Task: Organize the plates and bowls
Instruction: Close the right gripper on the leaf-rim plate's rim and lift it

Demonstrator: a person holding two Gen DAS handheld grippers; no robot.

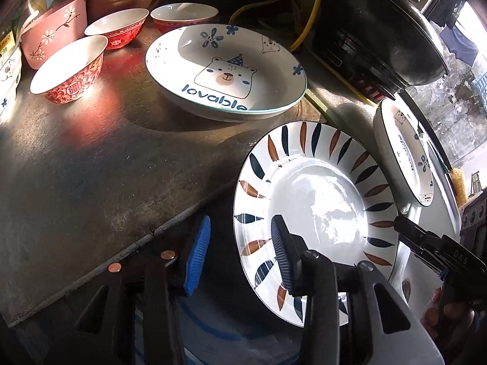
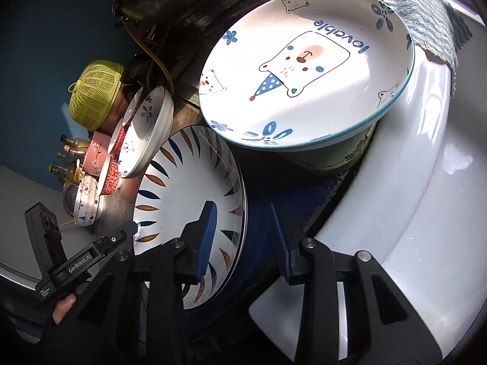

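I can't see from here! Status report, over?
Left gripper, right gripper open, both astride rim. White leaf-patterned ceramic plate not clamped. White bear-print dish close beside.

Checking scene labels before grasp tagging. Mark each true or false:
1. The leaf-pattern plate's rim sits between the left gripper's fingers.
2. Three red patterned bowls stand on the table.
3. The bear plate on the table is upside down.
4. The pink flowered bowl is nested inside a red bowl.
1. True. The leaf-pattern plate has its rim between the fingers of the left gripper.
2. True. Three red patterned bowls stand on the table.
3. False. The bear plate sits right way up, with the bear and "lovable" showing.
4. False. The pink flowered bowl stands on its own, behind the nearest red bowl.
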